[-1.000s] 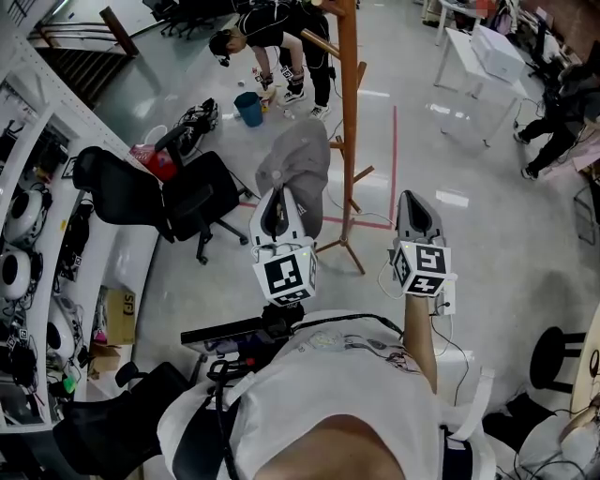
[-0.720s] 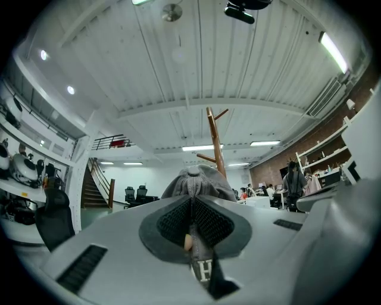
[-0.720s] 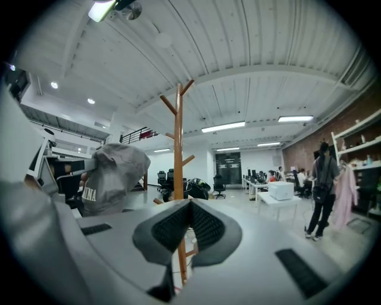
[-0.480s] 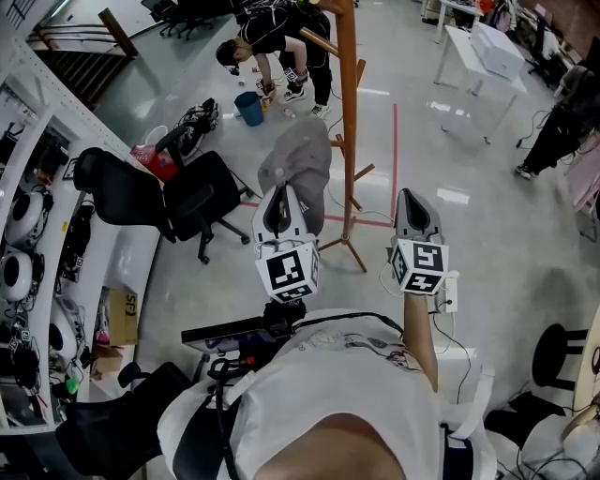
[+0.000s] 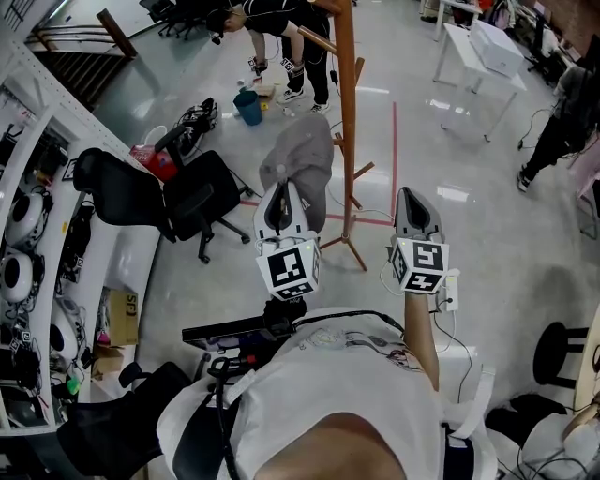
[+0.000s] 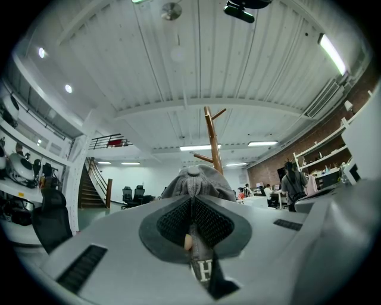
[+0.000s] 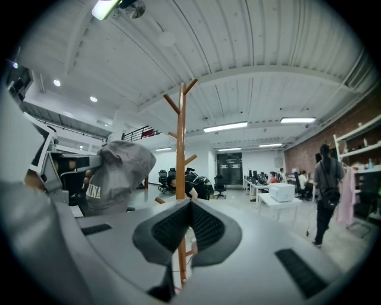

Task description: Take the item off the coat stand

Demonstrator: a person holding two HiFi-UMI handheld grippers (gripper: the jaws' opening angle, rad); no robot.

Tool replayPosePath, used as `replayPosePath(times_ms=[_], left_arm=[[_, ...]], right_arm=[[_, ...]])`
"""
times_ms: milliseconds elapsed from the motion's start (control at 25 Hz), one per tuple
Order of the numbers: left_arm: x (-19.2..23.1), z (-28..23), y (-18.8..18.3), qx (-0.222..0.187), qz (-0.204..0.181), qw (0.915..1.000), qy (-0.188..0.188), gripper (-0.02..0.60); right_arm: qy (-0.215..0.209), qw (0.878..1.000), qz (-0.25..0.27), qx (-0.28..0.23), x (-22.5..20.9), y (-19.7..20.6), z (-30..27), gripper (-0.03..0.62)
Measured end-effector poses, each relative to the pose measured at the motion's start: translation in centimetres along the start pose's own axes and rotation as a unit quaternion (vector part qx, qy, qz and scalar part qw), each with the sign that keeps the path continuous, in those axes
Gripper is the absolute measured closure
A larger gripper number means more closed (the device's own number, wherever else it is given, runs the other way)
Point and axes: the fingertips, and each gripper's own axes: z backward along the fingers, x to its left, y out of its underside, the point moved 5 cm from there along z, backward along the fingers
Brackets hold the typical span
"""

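Two grippers side by side, marker cubes [image 5: 288, 270] at the near end in the head view.

On the left gripper [image 6: 191, 205]: fingers [image 6: 172, 223] closed on the gray cap [image 6: 196, 179], a fold of cap fabric with white lettering pinched between the pads. Crown of the cap directly ahead of the left fingertips, top button visible at its highest point.

Wooden coat stand [image 5: 348, 112] beyond the left fingers and slightly to their right. Cap on the left side of the pole, apart from it in the right gripper view. In the head view, right edge of the cap close to a lower peg, contact there not determinable.

On the right gripper [image 7: 190, 208]: fingers [image 7: 169, 229] pressed together, nothing between the pads. Pole of the stand straight ahead of the right fingertips. Cap to their left and nearer than the pole.

Black office chair [image 5: 192, 202] on the floor to the left of the left fingers. Blue bucket [image 5: 249, 107] well beyond the left fingertips, beside a person [image 5: 277, 23] bending over. Red tape line [image 5: 394, 155] on the floor ahead, between the two pairs of fingers and just right of the stand. White table [image 5: 478, 61] well beyond the right fingertips, to their right.
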Motion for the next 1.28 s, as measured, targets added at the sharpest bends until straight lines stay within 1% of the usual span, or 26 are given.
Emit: replayPosePath(times_ms=[600,1280], left_arm=[[-0.35,-0.6,-0.28,-0.003,0.001,1.0,0.005,0.555],[-0.6,-0.85,0.21,0.001,0.002,1.0,0.009,0.555]], right_arm=[[-0.003,1.0,-0.002,-0.006,-0.14,-0.29,-0.29,0.589],[-0.01,1.0,0.001,-0.008,0.04,-0.04,-0.56,0.589]])
